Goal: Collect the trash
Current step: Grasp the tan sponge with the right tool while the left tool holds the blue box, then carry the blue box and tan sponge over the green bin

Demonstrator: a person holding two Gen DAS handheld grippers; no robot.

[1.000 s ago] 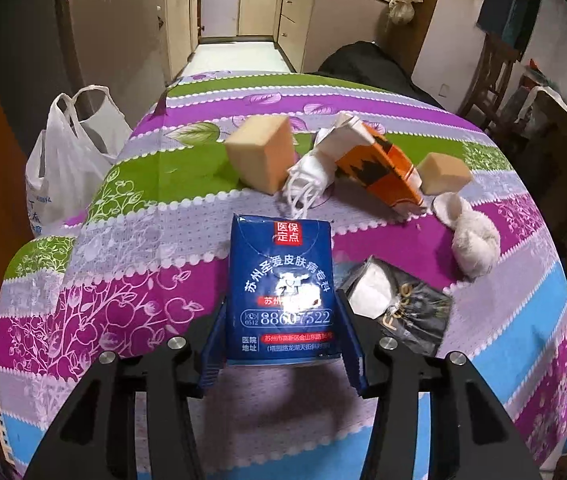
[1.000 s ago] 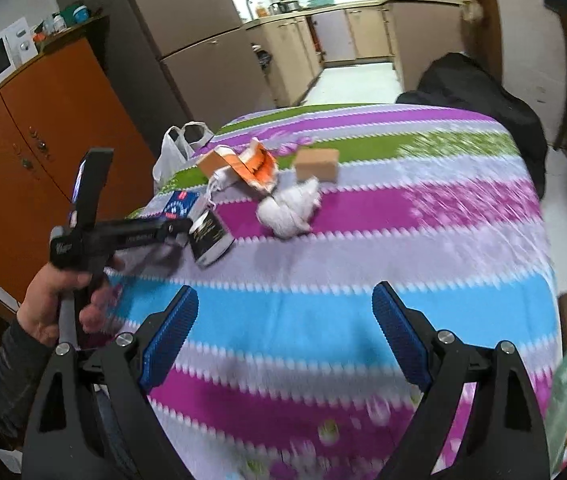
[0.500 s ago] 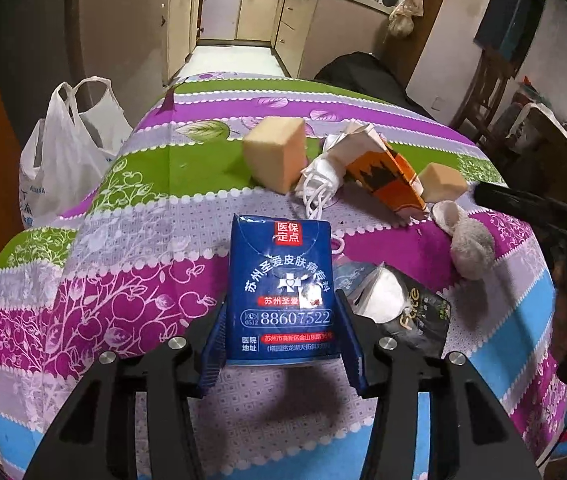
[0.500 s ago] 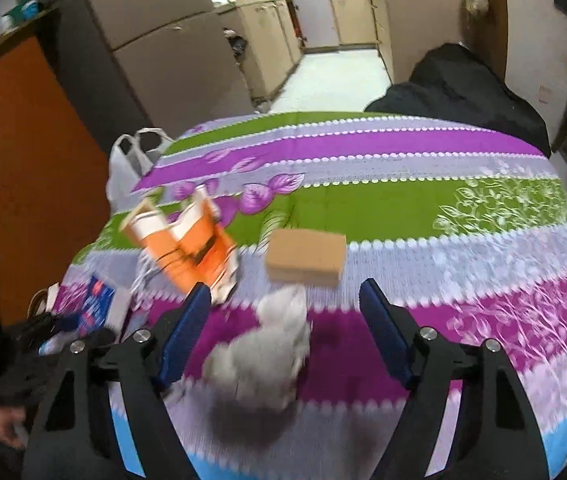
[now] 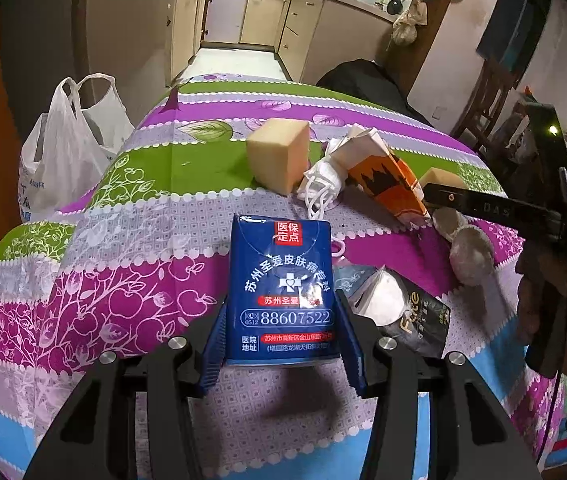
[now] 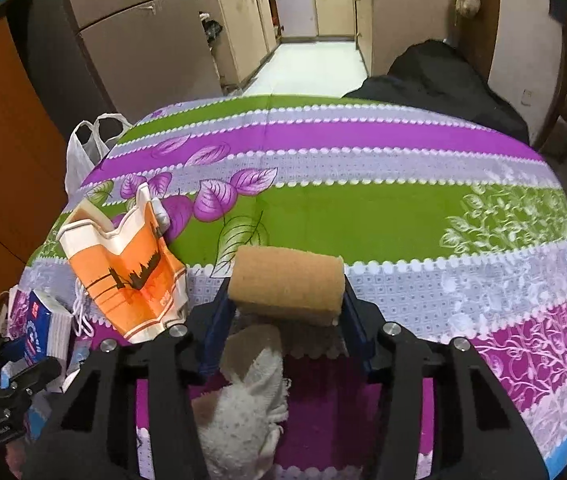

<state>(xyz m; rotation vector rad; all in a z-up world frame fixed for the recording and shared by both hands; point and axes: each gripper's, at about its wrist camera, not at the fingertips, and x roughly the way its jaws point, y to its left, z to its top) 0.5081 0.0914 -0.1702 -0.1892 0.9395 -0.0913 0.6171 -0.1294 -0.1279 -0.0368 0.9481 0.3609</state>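
Blue pads of the right gripper (image 6: pixel 286 312) have just been closing from a wide spread and now press on both ends of a tan sponge block (image 6: pixel 287 286), which bulges slightly between them on the surface (image 6: pixel 363 208), about midway across it, just beyond a crumpled white rag (image 6: pixel 243 408) lying under the gripper. A second ago that gripper hung spread over the blue stripe at the near edge with nothing between its pads; since then it has swept in over the litter and settled on the sponge, so one more piece looks secured and ready to lift. The left gripper (image 5: pixel 281 344) has hardly changed: its pads clamp the lower sides of a blue tissue packet (image 5: pixel 281 292) near the surface's near edge, held partly open by the packet's width. Still loose are an orange-and-white carton (image 6: pixel 123 272), a larger sponge block (image 5: pixel 279 154), a tangled face mask (image 5: pixel 321 188) and a dark wrapper (image 5: pixel 403 316). A white plastic bag (image 5: pixel 63 152) hangs off the left edge, the likely place for both held items.
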